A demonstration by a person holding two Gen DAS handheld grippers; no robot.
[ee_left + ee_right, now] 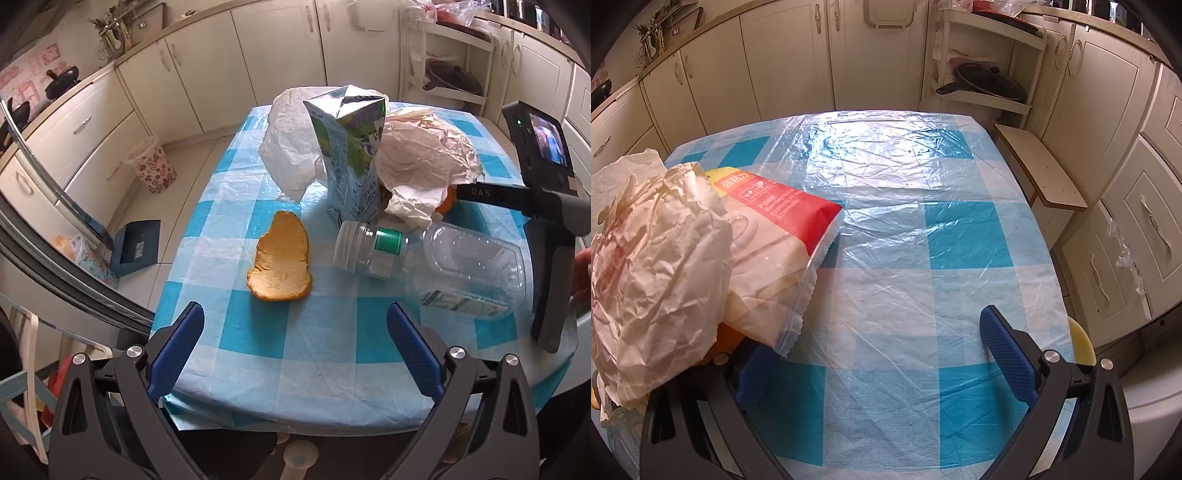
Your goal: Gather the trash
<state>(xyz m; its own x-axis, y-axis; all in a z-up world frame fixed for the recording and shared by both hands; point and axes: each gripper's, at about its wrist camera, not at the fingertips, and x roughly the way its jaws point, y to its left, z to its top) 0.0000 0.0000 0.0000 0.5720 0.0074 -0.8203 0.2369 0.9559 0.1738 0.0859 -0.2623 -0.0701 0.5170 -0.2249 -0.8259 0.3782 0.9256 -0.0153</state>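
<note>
Two grippers in play, both spread wide with nothing between the pads. Left gripper [295, 339] hovers over the near edge of the table with the blue-and-white checked plastic cloth [325, 332]; blue pads sit at 7 and 5 o'clock of the left wrist view.

Trash, all on the cloth, left wrist view:
- flat orange-brown peel piece [281, 256], dead centre, lying alone, just ahead of the left gripper, near the carton but apart from it.
- upright blue-green milk carton with opened top [349, 155], 12 o'clock of the peel.
- crumpled white plastic bag [286, 147], touching the carton at its 9 o'clock side.
- crumpled beige paper wrapper [424, 158], against the carton's 3 o'clock side, draped over a small orange item [447, 201].
- clear plastic bottle with green label band [436, 262], on its side, mouth towards the carton base, at 3 o'clock of the peel.

Right gripper [879, 354] comes in from 3 o'clock in the left wrist view, low beside the wrapper. In its own view the left pad is partly hidden under a red-and-white sealed plastic packet [783, 251] and the wrapper at 9 o'clock; right pad at 5 o'clock over bare cloth. Contact with the pile: cannot tell.

Floral-patterned waste bin [153, 166] on the floor, 10 o'clock, well apart from the table.
</note>
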